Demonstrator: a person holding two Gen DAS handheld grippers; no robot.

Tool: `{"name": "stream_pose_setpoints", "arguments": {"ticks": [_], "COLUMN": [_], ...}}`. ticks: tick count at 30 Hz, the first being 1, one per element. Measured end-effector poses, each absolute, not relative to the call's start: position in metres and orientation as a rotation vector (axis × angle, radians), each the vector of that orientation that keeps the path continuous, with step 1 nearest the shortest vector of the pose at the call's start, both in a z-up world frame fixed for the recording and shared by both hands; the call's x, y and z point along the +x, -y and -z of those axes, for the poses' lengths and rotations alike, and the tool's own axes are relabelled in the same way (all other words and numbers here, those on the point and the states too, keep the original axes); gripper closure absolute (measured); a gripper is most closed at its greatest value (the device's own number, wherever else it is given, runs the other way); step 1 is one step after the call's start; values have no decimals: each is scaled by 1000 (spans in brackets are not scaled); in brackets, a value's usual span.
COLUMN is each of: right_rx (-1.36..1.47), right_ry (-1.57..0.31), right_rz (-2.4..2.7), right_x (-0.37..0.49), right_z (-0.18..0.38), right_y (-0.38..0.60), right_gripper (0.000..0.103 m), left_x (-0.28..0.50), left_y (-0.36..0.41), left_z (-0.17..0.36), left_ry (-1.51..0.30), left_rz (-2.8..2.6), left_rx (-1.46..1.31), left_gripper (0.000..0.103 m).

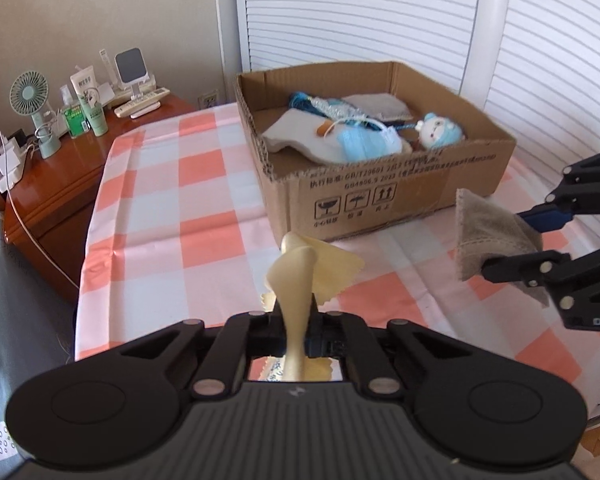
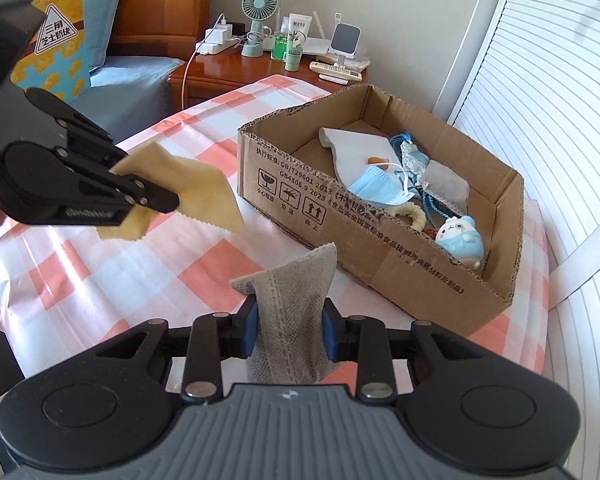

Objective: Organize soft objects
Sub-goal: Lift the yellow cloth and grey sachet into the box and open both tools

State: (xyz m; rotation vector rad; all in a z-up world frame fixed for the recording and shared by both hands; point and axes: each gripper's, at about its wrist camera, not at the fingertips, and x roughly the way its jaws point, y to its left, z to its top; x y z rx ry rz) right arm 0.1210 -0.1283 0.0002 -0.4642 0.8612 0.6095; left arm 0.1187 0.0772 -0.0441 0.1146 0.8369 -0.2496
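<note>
Inside cardboard box (image 2: pixel 412 280), items overlap; cord-like blue tangle (image 2: pixel 410 150) seemingly half buried

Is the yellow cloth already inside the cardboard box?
No, the yellow cloth hangs from the left tongs above the tablecloth, outside the cardboard box.

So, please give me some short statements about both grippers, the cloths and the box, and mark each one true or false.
1. The left gripper is shut on the pale yellow cloth with zigzag edges. True.
2. The right gripper is open. False: it is shut on the grey textured fabric pouch.
3. The open brown cardboard box is empty. False: it holds a blue face mask and a small blue-and-white plush toy, among others.
4. The box stands on the pink-and-white checked tablecloth. True.
</note>
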Motion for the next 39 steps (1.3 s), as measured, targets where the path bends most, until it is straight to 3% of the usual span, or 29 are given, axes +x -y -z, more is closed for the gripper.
{"name": "stream_pose_setpoints", "arguments": {"ticks": [13, 20, 22, 23, 24, 25, 26, 39], "right_rx": [-420, -392, -380, -374, -369, -364, -356, -277], "right_ry": [-798, -740, -734, -733, -732, -731, -732, -761], "right_rz": [-573, -520, -506, -498, -494, -490, -485, -501], "right_x": [123, 142, 149, 153, 157, 160, 164, 229], "right_z": [-43, -68, -71, -73, -73, -74, -74, -67], "right_y": [148, 161, 163, 165, 166, 167, 168, 141], "right_gripper": [67, 67, 67, 67, 67, 67, 67, 67], "left_x": [133, 182, 195, 199, 201, 202, 200, 146], "left_y": [-60, -34, -30, -28, -28, -28, -30, -67], "left_z": [-37, -47, -42, -38, -34, -31, -28, -22], "left_ry": [-694, -642, -646, -647, -645, -640, -623, -564], "left_rz": [340, 329, 309, 295, 278, 257, 239, 89], "left_rx": [144, 135, 133, 132, 128, 124, 118, 19], "left_gripper": [98, 97, 88, 76, 47, 29, 4, 1]}}
